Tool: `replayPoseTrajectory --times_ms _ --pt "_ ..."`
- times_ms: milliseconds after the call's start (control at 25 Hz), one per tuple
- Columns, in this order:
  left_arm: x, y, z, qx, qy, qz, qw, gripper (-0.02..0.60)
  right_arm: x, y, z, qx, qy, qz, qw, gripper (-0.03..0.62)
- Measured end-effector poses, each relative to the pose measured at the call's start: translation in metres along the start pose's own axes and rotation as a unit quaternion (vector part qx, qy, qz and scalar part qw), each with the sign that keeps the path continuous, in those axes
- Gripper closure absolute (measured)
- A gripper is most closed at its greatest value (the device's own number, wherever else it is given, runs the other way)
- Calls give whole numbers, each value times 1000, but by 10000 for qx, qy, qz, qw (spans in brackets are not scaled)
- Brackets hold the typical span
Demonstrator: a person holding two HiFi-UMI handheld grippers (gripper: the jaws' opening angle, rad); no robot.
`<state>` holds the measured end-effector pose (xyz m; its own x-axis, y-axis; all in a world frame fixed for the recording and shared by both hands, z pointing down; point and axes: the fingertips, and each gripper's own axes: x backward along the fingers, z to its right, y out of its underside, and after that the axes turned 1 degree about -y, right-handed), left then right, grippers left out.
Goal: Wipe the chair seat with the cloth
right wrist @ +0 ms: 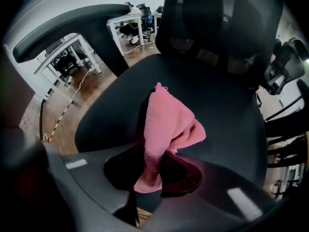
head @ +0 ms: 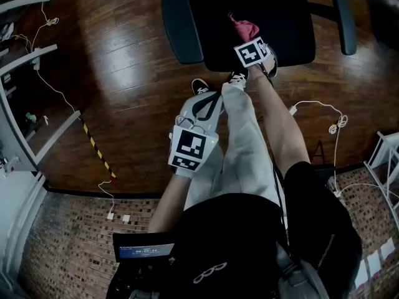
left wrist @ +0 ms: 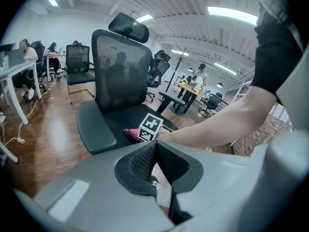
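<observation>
A black office chair seat (head: 274, 23) stands at the top of the head view; it fills the right gripper view as the seat (right wrist: 227, 110). My right gripper (head: 246, 39) is shut on a pink cloth (right wrist: 166, 124), which hangs over the seat's front part. The cloth (head: 244, 27) shows pink just beyond the marker cube. My left gripper (head: 201, 108) is held back over my leg, away from the chair, its jaws shut with nothing between them. In the left gripper view the chair (left wrist: 116, 110) and the cloth (left wrist: 130, 133) lie ahead.
Armrests (head: 181, 23) flank the seat on both sides. White cables (head: 324, 114) trail on the wooden floor to the right, and a striped tape strip (head: 96, 151) lies to the left. White desk legs (head: 25, 92) stand at the far left. Other chairs and people sit in the distance.
</observation>
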<state>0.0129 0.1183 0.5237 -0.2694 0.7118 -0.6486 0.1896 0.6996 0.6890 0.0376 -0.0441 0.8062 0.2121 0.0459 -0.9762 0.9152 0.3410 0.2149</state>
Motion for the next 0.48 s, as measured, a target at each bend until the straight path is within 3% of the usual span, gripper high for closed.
replayPoseTrajectory --times_ms 240,320,480 --pt "16 12 -12 53 -67 10 10000 591 8 -40 -79 -344 -1017 506 9929 519" --pt "18 14 -9 35 -52 3 10000 591 16 -49 -103 -625 -1590 752 9824 519" --pt "21 14 -7 -40 -18 -22 10000 591 36 -64 -150 -859 -2783 1128 9500 519"
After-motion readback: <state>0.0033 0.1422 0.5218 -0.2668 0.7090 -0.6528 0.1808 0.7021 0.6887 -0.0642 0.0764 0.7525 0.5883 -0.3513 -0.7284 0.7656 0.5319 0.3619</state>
